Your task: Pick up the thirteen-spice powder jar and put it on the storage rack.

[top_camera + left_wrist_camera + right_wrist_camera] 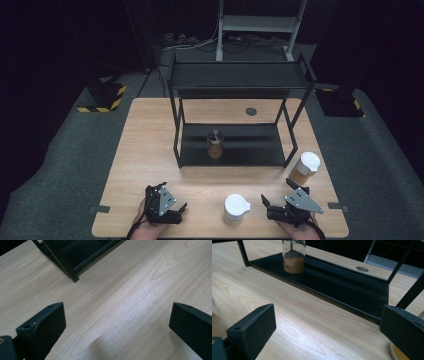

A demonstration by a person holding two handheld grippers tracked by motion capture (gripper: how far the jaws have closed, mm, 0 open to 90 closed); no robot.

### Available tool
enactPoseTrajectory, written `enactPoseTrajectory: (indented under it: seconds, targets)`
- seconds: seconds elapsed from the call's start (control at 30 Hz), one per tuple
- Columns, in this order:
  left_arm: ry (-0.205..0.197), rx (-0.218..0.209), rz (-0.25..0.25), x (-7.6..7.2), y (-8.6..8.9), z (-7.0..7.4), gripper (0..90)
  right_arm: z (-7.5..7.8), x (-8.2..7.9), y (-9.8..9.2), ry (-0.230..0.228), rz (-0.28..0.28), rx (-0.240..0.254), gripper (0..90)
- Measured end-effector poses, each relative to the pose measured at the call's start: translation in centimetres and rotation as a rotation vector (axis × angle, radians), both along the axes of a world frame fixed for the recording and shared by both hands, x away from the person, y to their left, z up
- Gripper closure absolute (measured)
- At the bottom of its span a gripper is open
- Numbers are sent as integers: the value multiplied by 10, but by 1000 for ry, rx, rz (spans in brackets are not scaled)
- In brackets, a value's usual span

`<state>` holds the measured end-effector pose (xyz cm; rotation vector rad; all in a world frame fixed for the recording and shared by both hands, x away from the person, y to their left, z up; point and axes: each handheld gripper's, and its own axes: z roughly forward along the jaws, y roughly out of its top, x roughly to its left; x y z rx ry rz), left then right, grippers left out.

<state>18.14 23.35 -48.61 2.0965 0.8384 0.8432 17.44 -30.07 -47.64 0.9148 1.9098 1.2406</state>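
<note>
My left gripper (169,197) rests near the table's front left and stands open over bare wood, nothing between its jaws (117,322). At the front right my right gripper (278,194) is open and empty too (328,325). A white-lidded jar (236,207) stands on the table between the two grippers. Another white-lidded jar with brownish contents (306,167) stands just beyond the right gripper; its edge (398,353) shows beside the right jaw. A glass jar of brown powder (215,144) (293,257) stands on the lower shelf of the black rack (235,145).
The black two-tier rack (342,287) spans the middle of the wooden table (145,150); its front left leg (67,270) shows in the left gripper view. A round cable hole (251,111) lies behind the rack. Bare wood stretches to the left of the rack.
</note>
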Motion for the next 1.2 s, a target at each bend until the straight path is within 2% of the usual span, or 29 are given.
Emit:
enactPoseTrajectory:
  seconds: [0.23,0.63,0.93,1.2]
  targets:
    - [7,-5,1,1,1,1,12,11,-6,3,-4,12,13,0]
    - [12,9,-11,2,0,2,13,27,-17,2,-27,77,87,0]
    - [15,10,-14,3,0,2,13,34,-22,5,-38,143,126,0]
    - [16,7,-16,3,1,2,14,35,-24,13,-40,205,140,0]
